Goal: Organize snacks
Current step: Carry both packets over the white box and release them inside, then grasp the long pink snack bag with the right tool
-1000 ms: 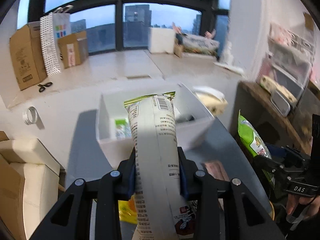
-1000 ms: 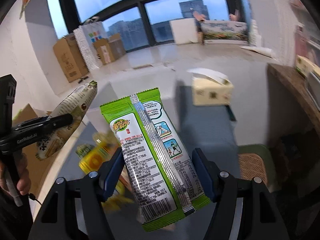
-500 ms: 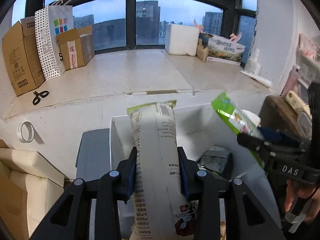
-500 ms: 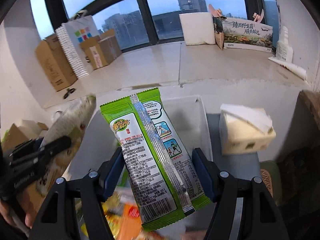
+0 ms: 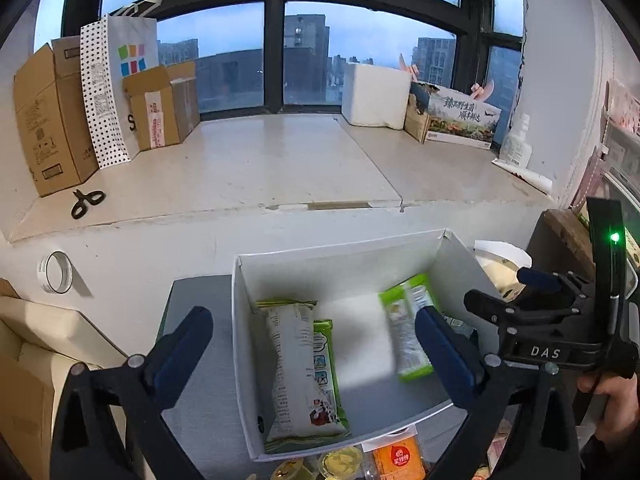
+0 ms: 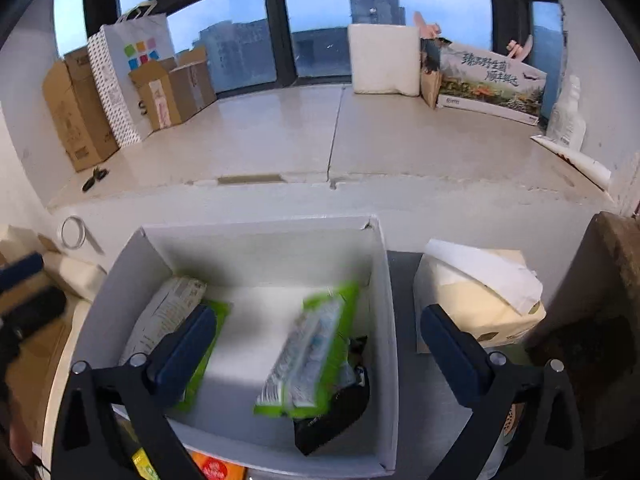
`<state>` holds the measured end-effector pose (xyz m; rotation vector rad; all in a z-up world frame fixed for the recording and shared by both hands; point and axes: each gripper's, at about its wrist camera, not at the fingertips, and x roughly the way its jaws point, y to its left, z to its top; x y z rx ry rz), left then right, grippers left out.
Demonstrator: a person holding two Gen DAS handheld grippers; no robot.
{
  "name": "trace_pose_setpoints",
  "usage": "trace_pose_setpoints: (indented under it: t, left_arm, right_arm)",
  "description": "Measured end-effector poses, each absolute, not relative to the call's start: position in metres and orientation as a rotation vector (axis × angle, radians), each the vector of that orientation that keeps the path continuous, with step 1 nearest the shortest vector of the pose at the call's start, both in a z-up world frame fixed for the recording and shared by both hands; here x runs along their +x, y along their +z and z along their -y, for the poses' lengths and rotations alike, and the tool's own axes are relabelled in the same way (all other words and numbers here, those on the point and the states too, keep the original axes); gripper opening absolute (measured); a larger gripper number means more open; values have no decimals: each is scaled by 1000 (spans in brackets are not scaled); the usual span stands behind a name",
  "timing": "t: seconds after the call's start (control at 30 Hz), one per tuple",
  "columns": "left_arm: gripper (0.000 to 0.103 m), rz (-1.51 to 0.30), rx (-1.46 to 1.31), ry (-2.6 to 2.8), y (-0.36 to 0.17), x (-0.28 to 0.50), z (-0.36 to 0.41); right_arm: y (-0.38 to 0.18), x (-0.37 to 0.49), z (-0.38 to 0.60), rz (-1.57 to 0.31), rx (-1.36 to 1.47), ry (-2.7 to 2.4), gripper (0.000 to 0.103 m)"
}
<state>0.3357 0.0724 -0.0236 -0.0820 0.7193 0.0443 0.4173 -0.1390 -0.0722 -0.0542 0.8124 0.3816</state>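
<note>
Both grippers, left [image 5: 314,344] and right [image 6: 316,344], just opened, empty; green packet [image 6: 308,356] blurred (label unreadable).

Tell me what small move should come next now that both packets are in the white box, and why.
Probably draw both hands back toward the loose snacks at the near edge. The left gripper and right gripper have just opened and hold nothing; the white snack packet and green snack packet are inside the white box, while the orange packet is outside.
</note>
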Motion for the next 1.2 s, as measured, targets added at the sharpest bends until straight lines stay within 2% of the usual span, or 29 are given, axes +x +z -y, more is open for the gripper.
trace_pose_setpoints:
  t: [0.33,0.5,0.63,0.77,0.9,1.07,1.2]
  left_arm:
    - [103,-554,-33,154,-14,279,-76]
    - [103,-585,-47,78,-10,215,-70]
    - [103,-587,-76,52,-17,145,-62]
    - [103,-589,-106,89,-27,94,-56]
    - [103,-649,-125,129,-43,67,-56]
    - [103,-705,-179,94,-60,49,-61]
    - [103,-727,-163,122,-68,45,-62]
  right_arm:
    - [-39,374,159,-697,20,419,103]
    - [-17,319,179,-598,102,503,103]
    - [-13,261,208,-606,176,559,103]
    - [-27,197,238,-581,147,504,103]
    - [-57,155,254,-657,69,375,103]
    - [-89,138,260,-717,39,324,103]
    - [-126,150,261,-839,87,358,103]
